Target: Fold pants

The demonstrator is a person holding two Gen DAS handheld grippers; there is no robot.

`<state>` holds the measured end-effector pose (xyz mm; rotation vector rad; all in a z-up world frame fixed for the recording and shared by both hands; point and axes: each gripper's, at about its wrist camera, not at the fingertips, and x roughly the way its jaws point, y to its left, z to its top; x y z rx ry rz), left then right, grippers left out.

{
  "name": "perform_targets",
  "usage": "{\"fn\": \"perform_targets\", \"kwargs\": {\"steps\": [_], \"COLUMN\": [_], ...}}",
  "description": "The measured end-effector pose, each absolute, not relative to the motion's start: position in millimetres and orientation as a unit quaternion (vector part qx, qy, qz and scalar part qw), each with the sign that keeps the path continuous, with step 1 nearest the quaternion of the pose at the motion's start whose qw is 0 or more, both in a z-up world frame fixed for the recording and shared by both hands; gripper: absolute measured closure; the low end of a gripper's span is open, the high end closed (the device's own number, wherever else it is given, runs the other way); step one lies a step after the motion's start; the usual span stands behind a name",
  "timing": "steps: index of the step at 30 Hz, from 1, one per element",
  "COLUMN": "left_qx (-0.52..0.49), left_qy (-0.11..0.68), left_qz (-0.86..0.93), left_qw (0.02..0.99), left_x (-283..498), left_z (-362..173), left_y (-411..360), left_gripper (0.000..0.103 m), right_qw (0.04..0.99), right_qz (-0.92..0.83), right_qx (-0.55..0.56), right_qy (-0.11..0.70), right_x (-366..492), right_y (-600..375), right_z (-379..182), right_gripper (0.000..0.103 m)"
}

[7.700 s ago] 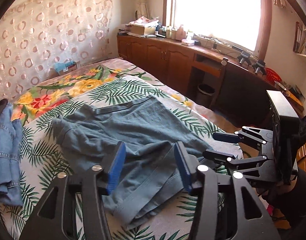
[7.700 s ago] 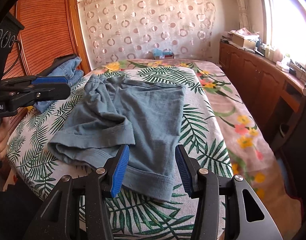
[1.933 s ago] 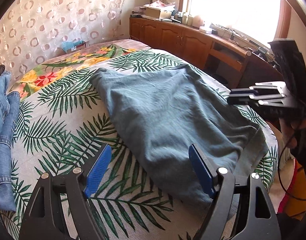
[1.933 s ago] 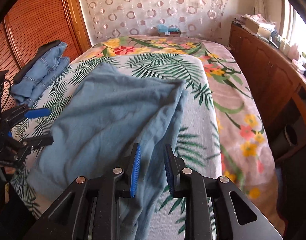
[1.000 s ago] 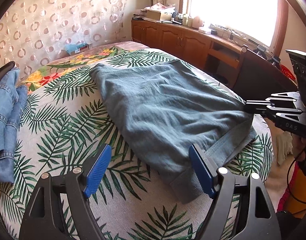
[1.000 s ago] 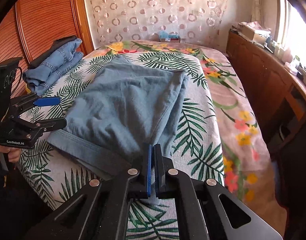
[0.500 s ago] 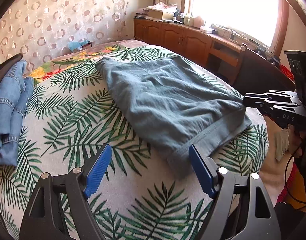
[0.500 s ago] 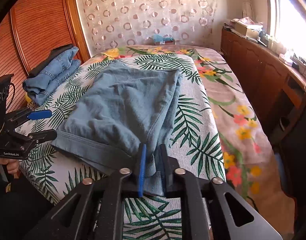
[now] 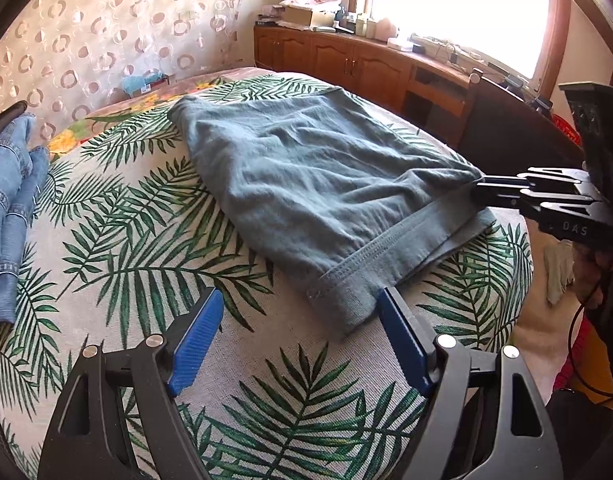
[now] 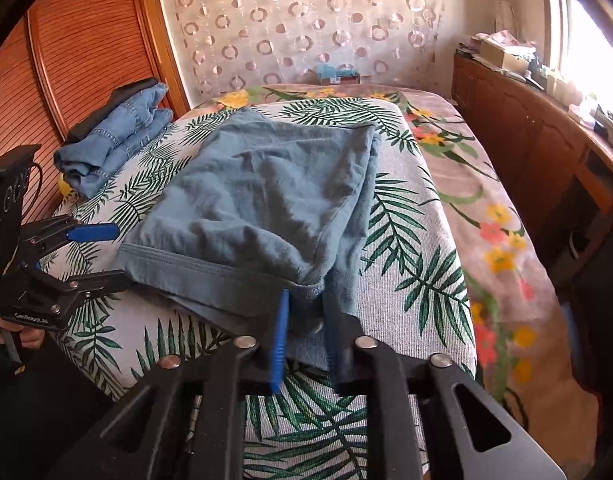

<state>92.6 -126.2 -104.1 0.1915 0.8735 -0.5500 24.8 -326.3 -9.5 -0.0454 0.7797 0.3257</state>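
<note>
Pants (image 9: 314,184): doubled lengthwise on bed (image 9: 146,248), hem at 6 o'clock. Left tool (image 9: 294,340): spread, empty. Right tool (image 10: 306,332): slightly parted around the hem corner; clear it gently without dragging cloth.

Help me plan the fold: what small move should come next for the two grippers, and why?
Probably bring the left gripper forward and close it on the near corner of the pants' hem. It is open and holds nothing, with that corner just ahead between its fingers. The right gripper has the other hem corner between its part-open fingers, so a matching grip would let both lift the edge together.
</note>
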Motion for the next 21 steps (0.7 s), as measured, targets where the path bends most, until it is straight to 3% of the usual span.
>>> {"fn": "perform_targets", "kwargs": {"steps": [21], "left_qx": [0.094], "left_qy": [0.404], "left_qz": [-0.270], "left_qw": [0.869], "left_x": [86.9], "left_z": [-96.6], "left_y": [-130.4], "left_gripper": [0.023], "right_qw": [0.903], "right_qz": [0.147], "right_qx": [-0.008], "right_qy": [0.405], "right_x": [19.3], "right_y": [-333.8], "right_z": [-8.7], "right_gripper": [0.093]}}
